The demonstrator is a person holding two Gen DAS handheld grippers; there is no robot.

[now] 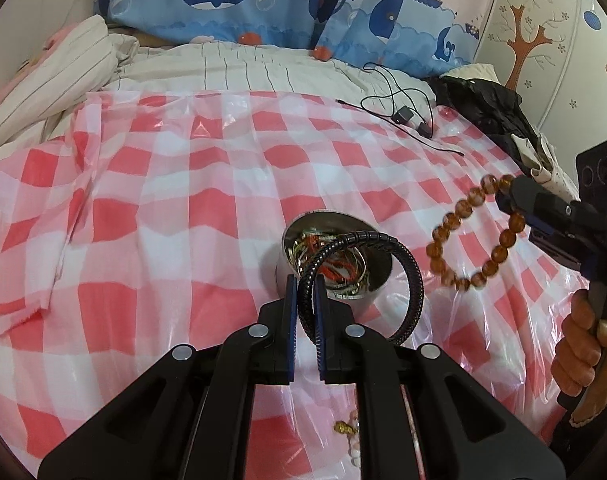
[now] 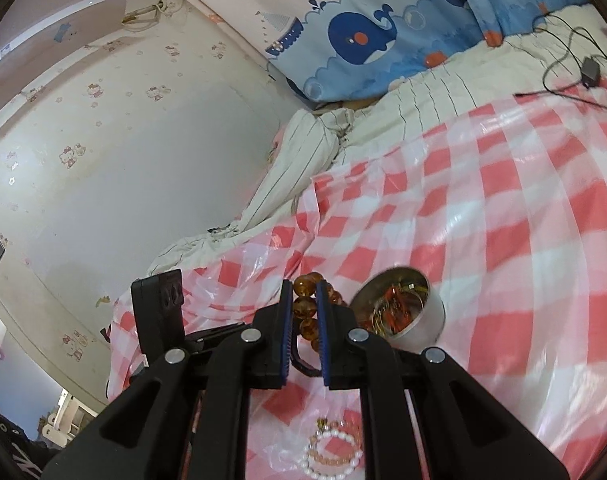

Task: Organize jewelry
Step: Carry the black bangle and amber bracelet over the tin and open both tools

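Above round silver metal tin (image 1: 335,264), both bracelets held aloft.
Left gripper (image 1: 304,304) clamped on black braided leather bracelet (image 1: 363,280) nearest it; right gripper (image 2: 305,312) pinching amber beaded bracelet (image 1: 471,236) alongside.

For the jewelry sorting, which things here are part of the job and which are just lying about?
Part of the job:
- black braided bracelet, in the left gripper
- amber bead bracelet, in the right gripper
- metal tin holding jewelry
- pearl bracelet on the checked sheet

Lying about:
- black cable
- whale pillow
- striped bedding
- black garment
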